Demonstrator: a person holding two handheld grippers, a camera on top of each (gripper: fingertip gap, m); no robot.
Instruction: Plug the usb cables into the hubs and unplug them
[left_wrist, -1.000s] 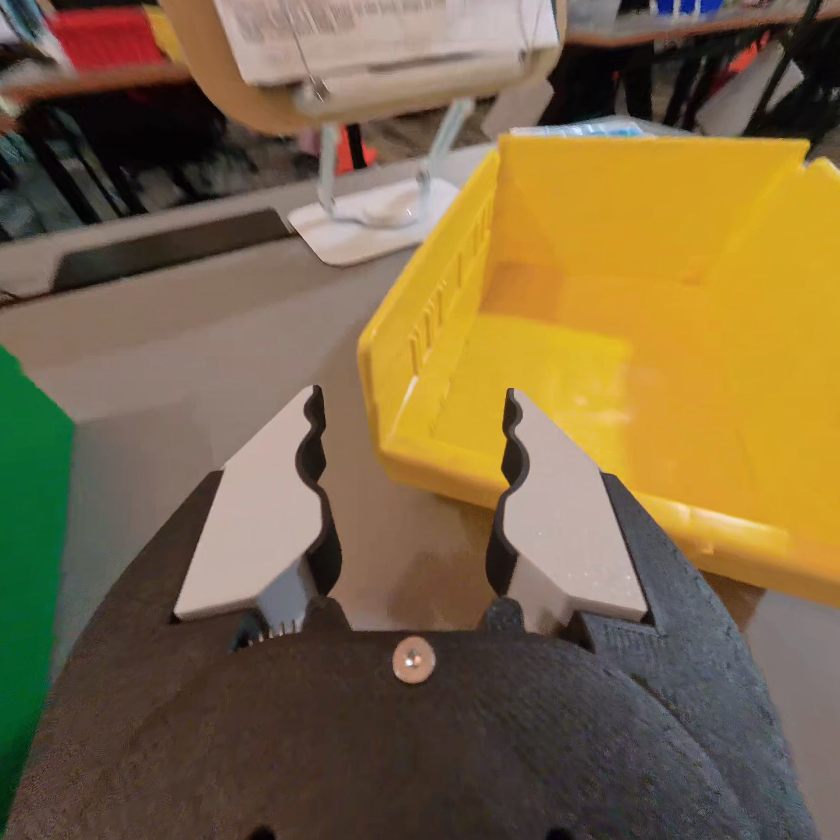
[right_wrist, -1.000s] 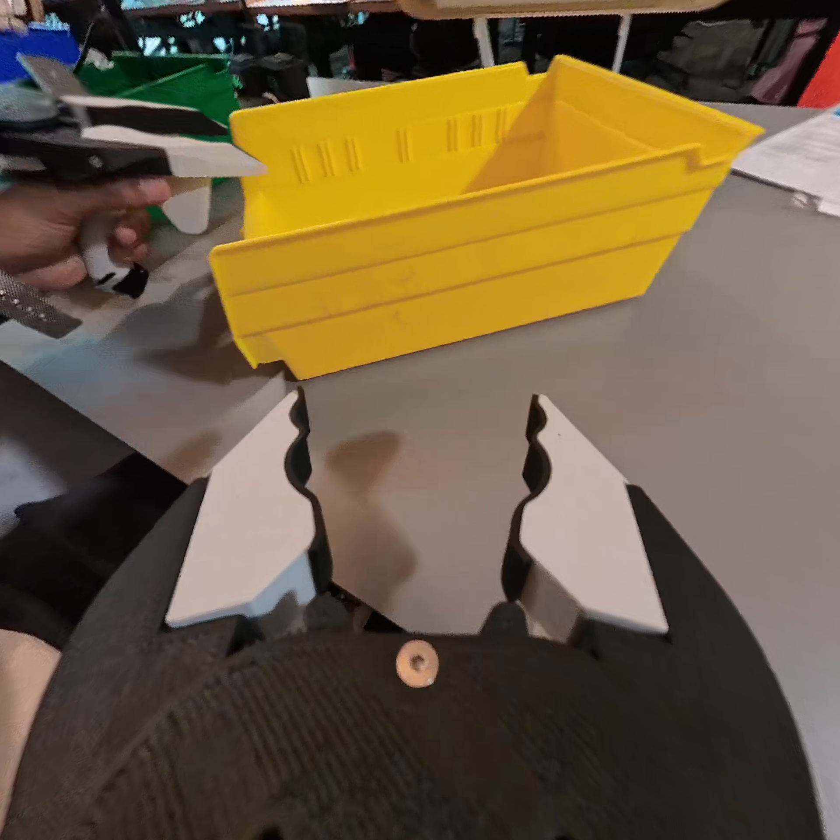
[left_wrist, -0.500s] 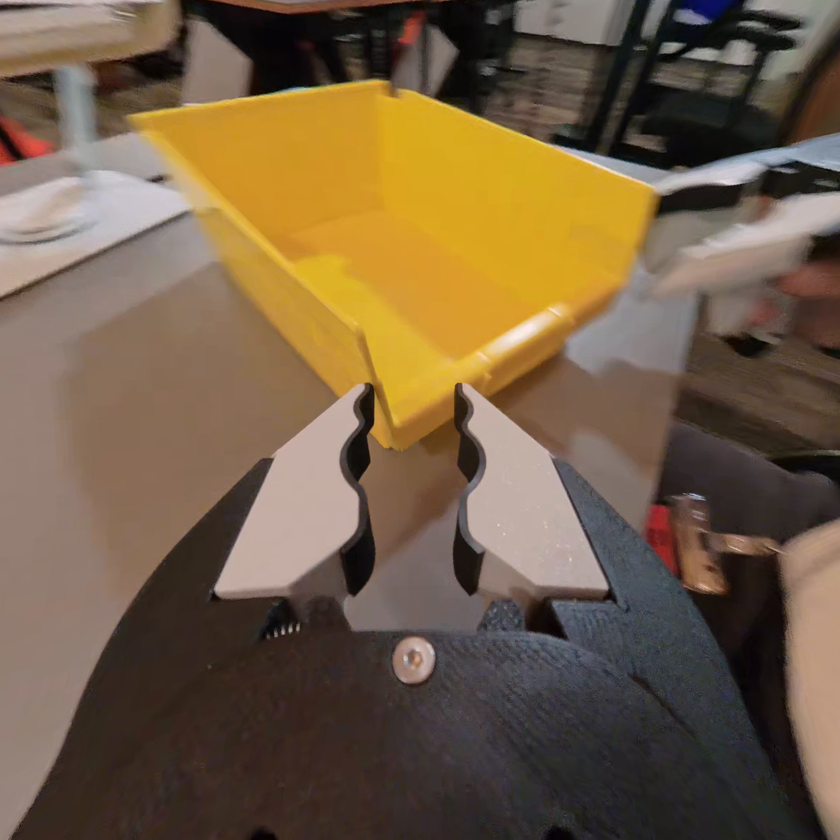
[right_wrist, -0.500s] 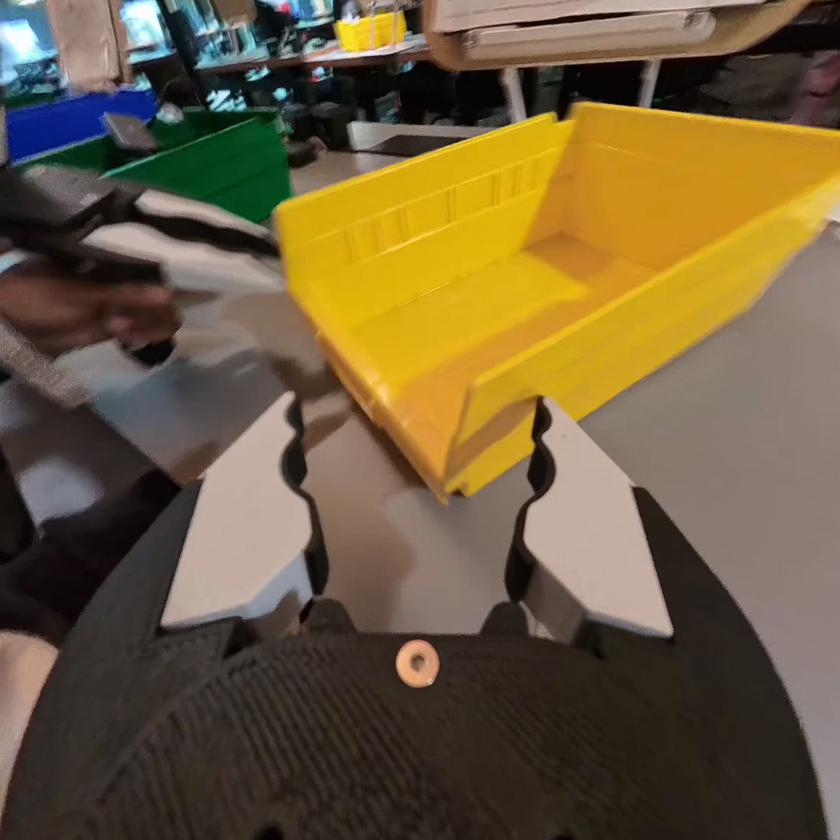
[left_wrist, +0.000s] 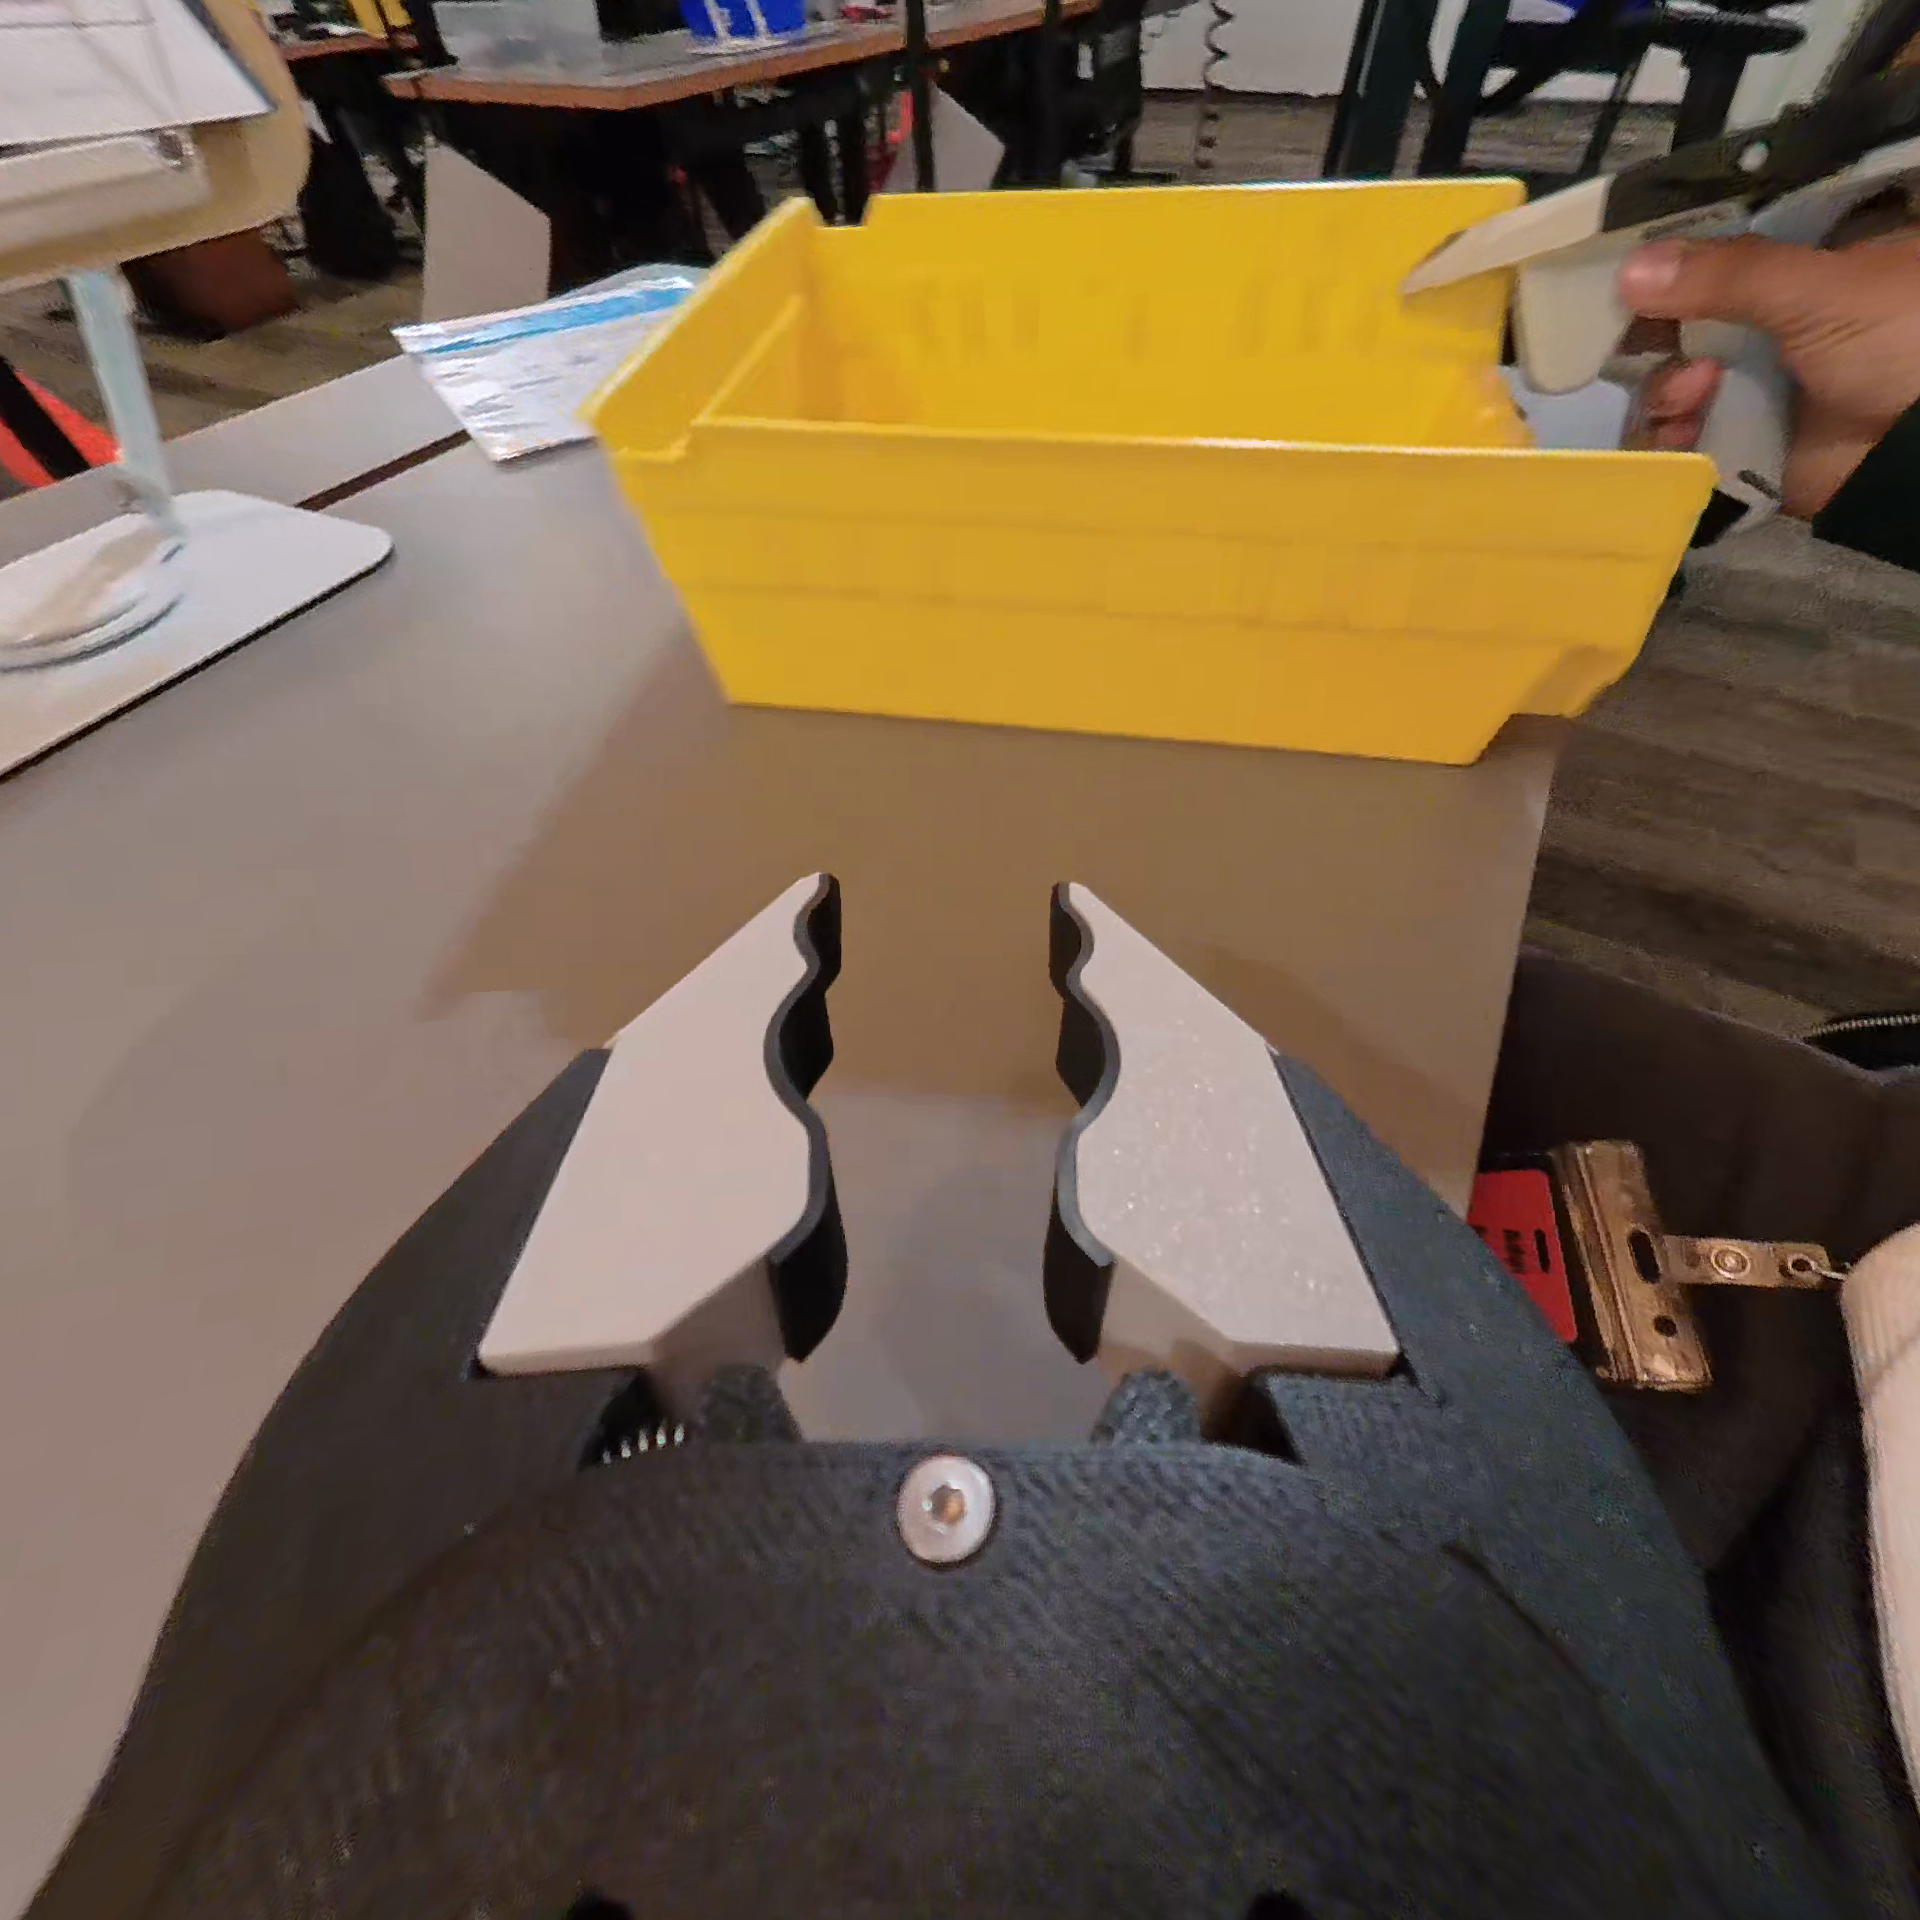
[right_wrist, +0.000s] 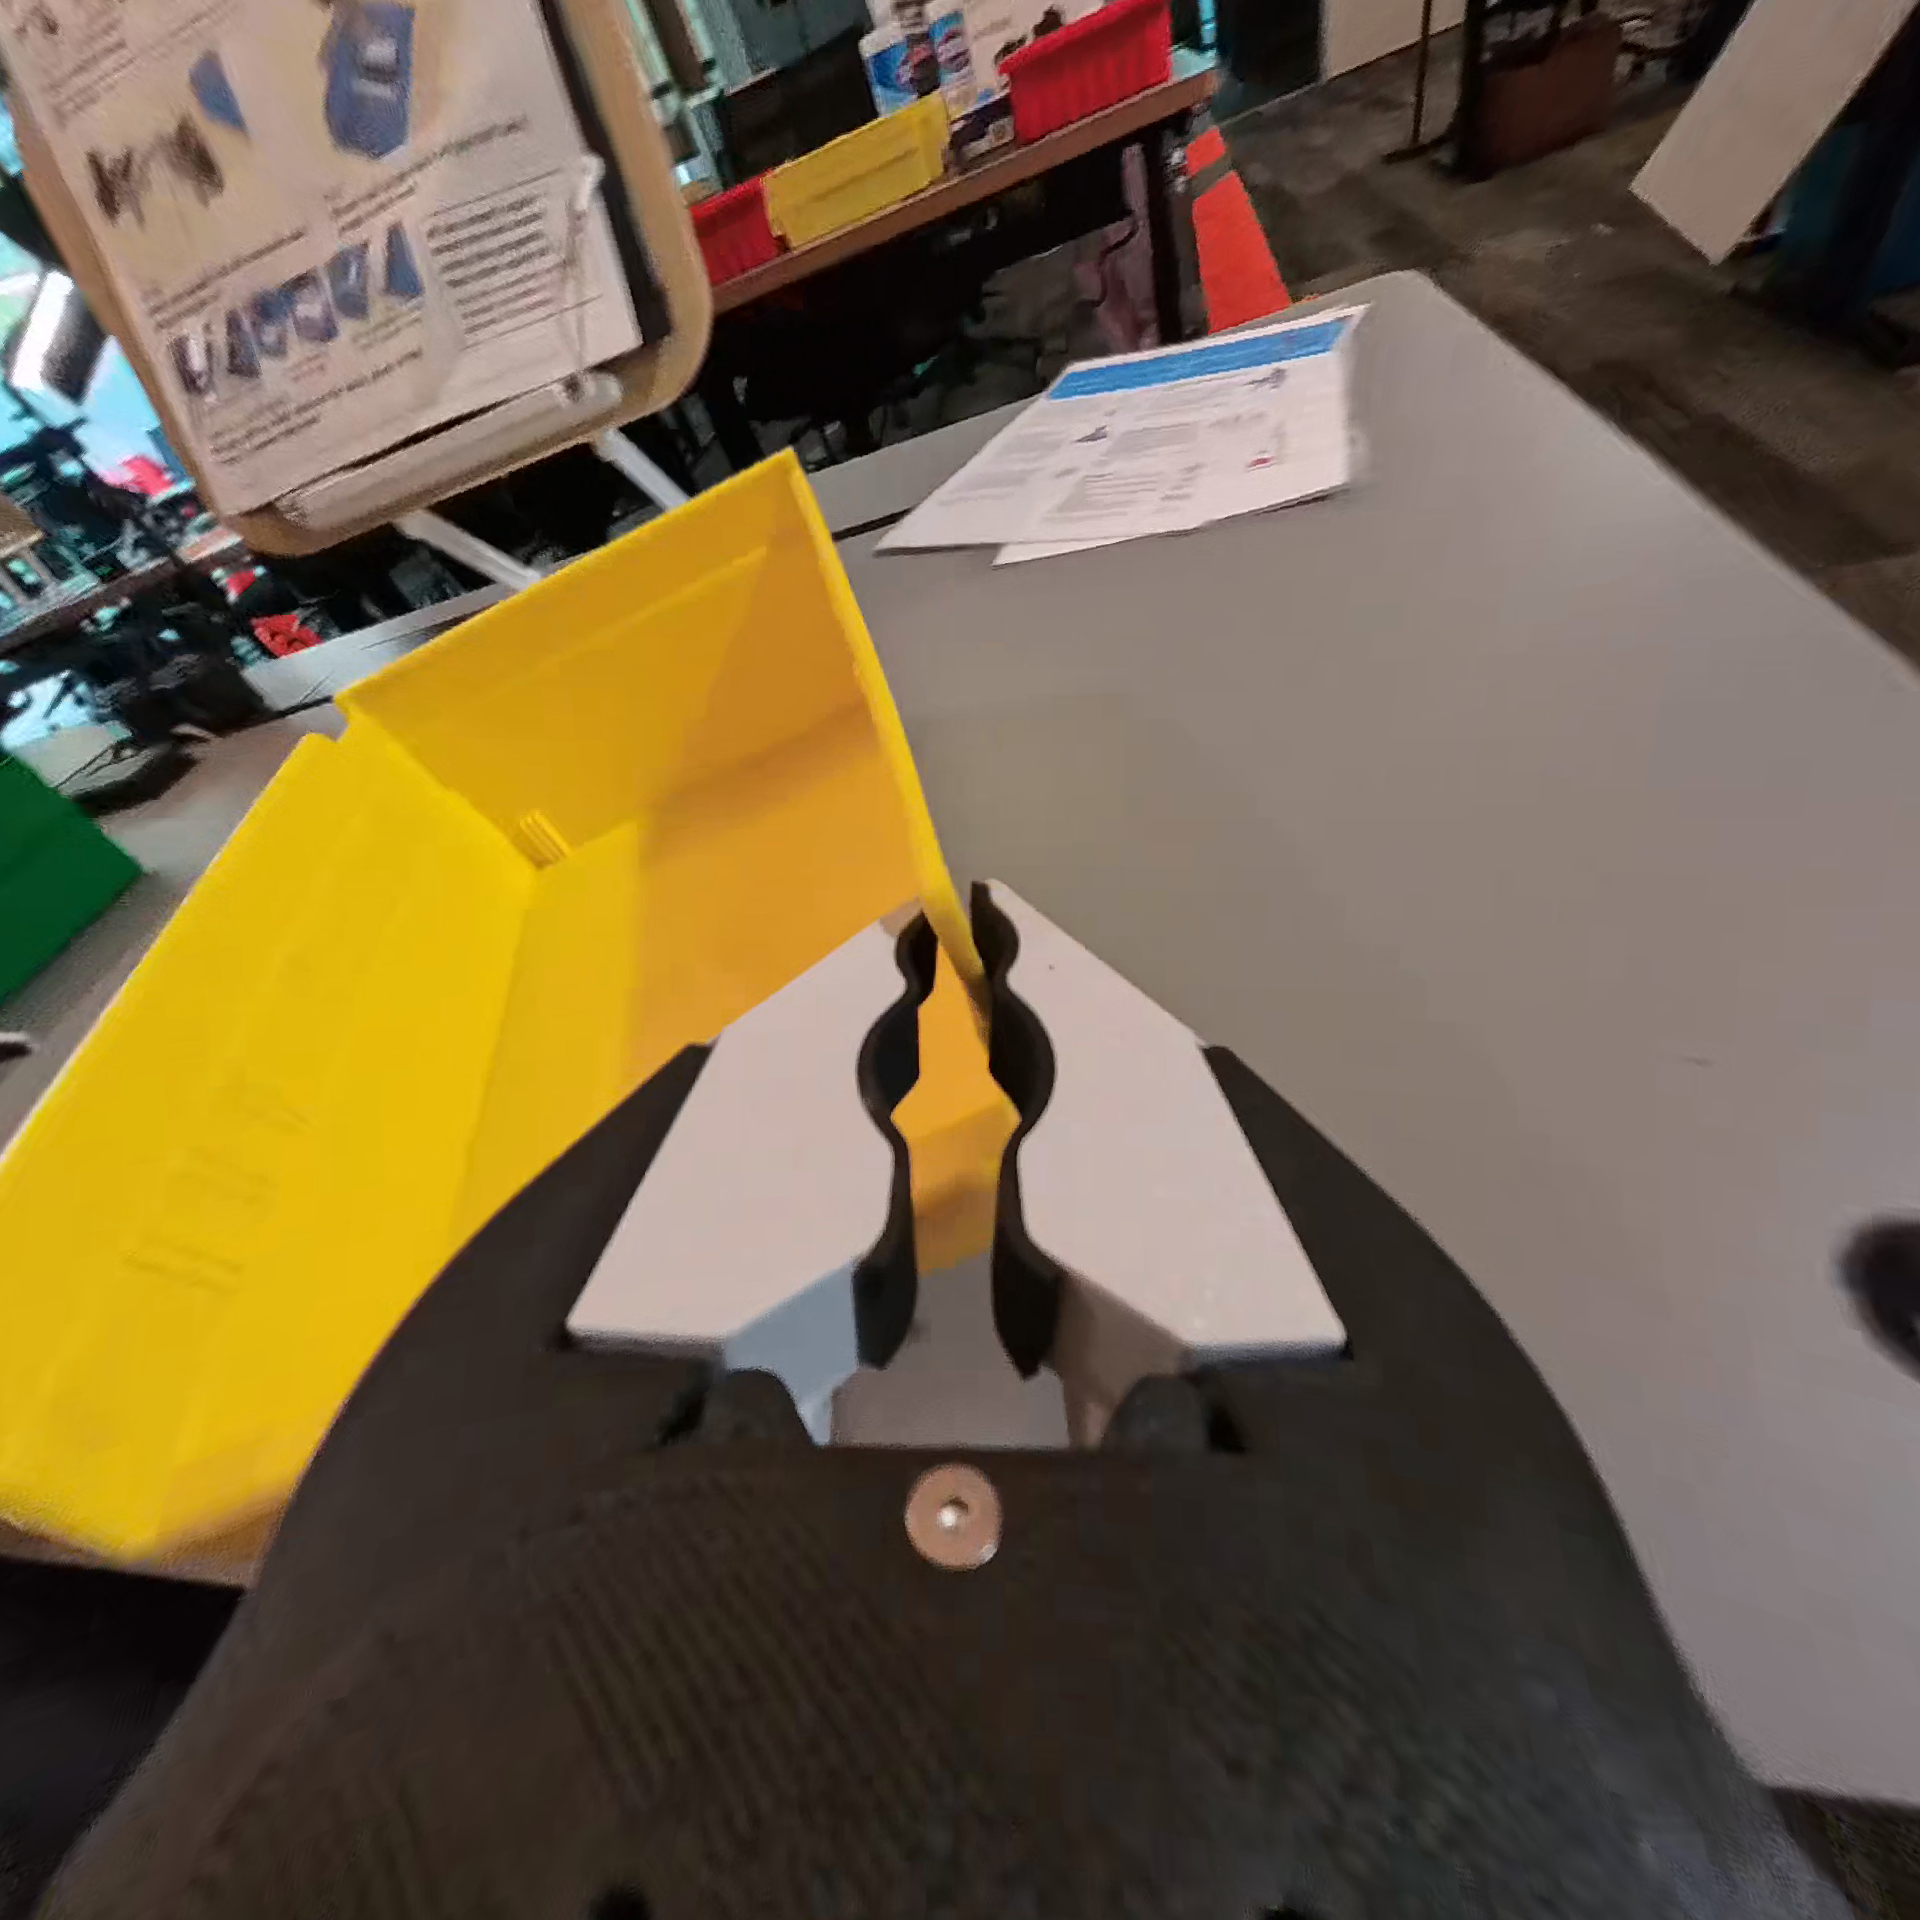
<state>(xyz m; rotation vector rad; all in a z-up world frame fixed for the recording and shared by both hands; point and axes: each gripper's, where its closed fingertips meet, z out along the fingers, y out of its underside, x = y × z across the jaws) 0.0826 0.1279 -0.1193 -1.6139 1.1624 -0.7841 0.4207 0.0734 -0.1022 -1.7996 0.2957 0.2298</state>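
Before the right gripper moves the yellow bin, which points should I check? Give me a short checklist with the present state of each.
1. Right gripper closed on the wall of the yellow bin: ok; the thin wall edge sits between its fingers.
2. Grip depth: cannot tell; the wall sits between the fingers, but how firmly is unclear.
3. Left gripper free: ok, open, holding nothing, short of the bin over the table.
4. Bin contents: ok, the visible inside is empty.
5. USB cables and hubs located: not ok, none in either view.
6. Path on the table: ok on the near side; printed sheets lie beyond the bin.
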